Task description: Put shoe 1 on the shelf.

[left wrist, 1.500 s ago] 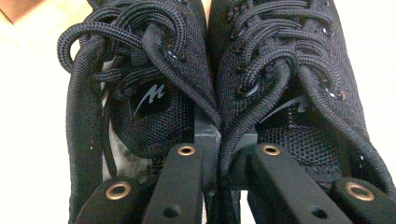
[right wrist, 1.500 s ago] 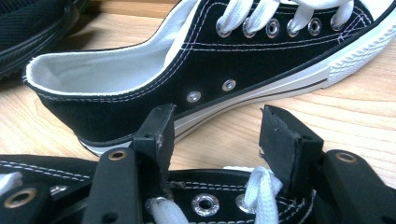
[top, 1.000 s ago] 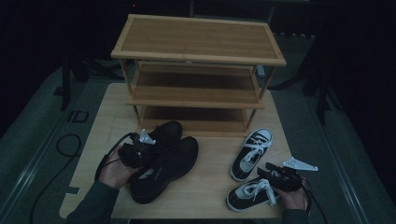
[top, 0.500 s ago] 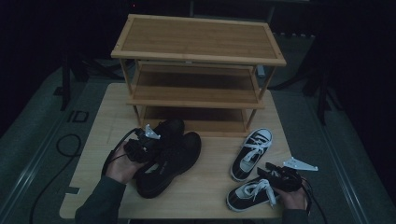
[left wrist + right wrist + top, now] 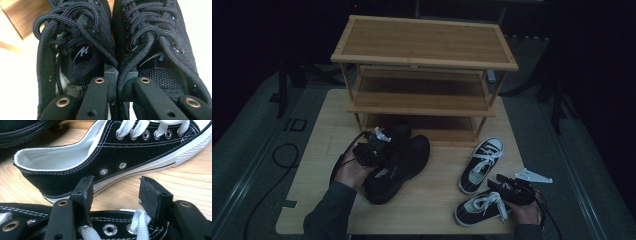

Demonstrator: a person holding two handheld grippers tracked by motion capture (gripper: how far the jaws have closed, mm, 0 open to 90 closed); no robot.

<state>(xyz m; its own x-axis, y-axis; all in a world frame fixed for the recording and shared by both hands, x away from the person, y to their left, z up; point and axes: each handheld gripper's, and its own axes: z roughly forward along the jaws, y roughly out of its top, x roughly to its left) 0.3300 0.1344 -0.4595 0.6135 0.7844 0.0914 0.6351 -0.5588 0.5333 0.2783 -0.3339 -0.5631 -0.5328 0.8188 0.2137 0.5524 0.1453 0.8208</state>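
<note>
Two black shoes [image 5: 399,162] pinched together in the left gripper [image 5: 374,145]; two black-and-white sneakers [image 5: 479,159] on the table [image 5: 312,150], right gripper [image 5: 507,190] spread open over one.

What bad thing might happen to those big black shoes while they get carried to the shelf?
The left gripper pinches both black shoes only by their inner collars, so one may slip out. The toes point at the rack's lowest shelf, which is low, so they might bump the shelf above. The loose black laces could snag.

Left tongs [image 5: 379,145] clamped shut, right tongs [image 5: 498,184] agape, forearms low
</note>
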